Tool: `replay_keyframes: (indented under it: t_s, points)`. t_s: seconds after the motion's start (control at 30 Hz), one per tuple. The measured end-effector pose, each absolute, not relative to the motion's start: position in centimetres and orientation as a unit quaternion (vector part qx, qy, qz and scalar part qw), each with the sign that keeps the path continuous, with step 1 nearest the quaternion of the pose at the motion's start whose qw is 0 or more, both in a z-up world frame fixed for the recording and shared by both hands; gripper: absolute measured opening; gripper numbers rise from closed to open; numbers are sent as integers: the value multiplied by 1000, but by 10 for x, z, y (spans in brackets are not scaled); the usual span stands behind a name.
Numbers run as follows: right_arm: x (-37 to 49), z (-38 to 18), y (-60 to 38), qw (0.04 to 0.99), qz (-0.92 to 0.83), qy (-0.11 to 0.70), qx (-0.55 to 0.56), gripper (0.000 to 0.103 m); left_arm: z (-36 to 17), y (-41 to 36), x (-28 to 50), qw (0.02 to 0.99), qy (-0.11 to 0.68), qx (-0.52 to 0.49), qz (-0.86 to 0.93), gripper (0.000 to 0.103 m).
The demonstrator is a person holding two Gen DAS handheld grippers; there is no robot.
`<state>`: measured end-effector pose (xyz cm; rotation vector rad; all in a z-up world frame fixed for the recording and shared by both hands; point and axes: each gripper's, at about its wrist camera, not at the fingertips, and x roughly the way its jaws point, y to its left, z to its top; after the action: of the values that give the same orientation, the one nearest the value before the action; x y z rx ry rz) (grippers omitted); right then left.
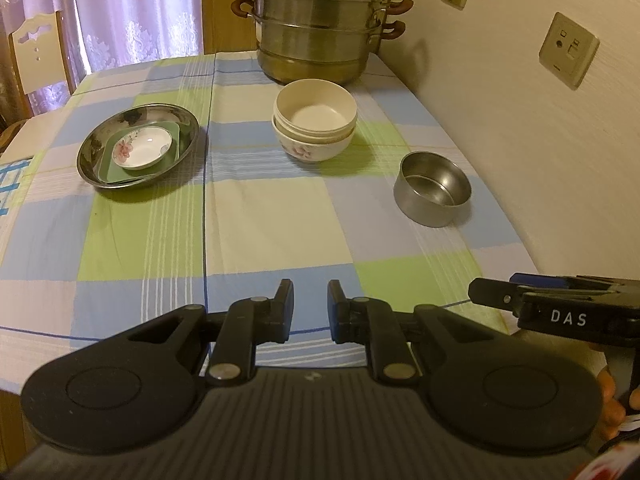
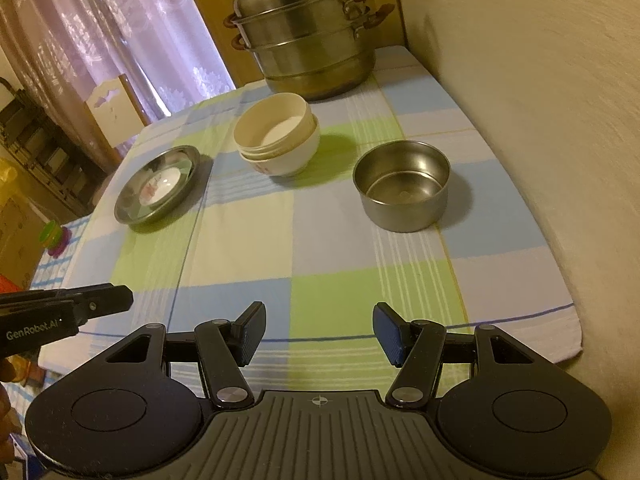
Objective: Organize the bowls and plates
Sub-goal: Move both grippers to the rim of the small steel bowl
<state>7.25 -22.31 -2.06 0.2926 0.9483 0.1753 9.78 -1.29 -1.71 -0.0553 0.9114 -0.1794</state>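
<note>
Checked cloth [image 1: 248,208] over table, steamer pot [image 1: 316,20] at far end. Steel plate [image 1: 138,146] left, holding green square dish [image 1: 176,148] and floral saucer [image 1: 142,148]. Nested cream bowls [image 1: 314,120] centre, upright. Steel bowl [image 2: 402,184] right, mouth up. Left gripper [image 1: 310,308] narrowly parted, empty; right gripper [image 2: 319,334] spread, empty.

White capitals "DAS" stand on the black body of the right gripper [image 1: 496,300], which reaches in at the right edge of the left wrist view. In the right wrist view, "GenRobot.AI" runs in pale letters along the side of the left gripper [image 2: 120,298], at the left edge. Nothing else carries legible writing.
</note>
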Motion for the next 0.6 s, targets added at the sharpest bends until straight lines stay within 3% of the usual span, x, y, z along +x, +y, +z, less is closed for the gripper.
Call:
replay_keyframes:
  t_s: [0.6]
  points:
    - [96,-30,-241,872,30,464,153,59,-30,-36,148,877,454,-5,-158,15]
